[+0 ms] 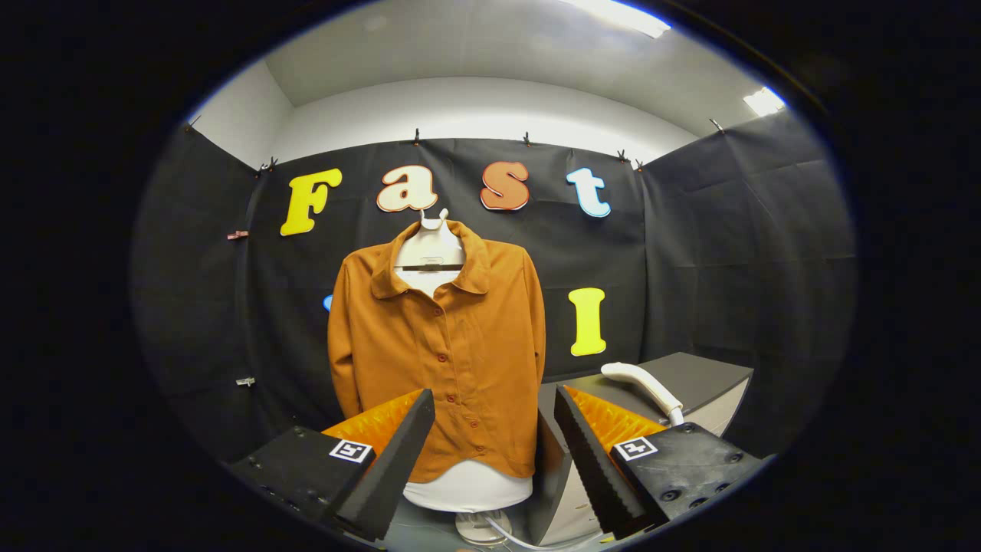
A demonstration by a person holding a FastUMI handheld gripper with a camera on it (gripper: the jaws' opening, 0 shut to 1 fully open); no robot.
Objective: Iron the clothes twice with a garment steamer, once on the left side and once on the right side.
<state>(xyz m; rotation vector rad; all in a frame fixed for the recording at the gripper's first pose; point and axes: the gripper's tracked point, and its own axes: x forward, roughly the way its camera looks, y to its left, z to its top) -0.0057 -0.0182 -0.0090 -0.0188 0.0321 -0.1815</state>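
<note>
Beyond the gripper (494, 429), whose fingers stand spread apart with nothing between them, one rust-orange button-up shirt (441, 345) hangs on a white mannequin torso (467, 487) at the far wall. One white garment steamer (644, 387) lies untouched on a grey cabinet (709, 383) to the right, its hose trailing down. The grab probably comes first. Risk: the smooth, rounded handle could slip between the fingers, or the hose could snag on the cabinet edge during the passes.
</note>
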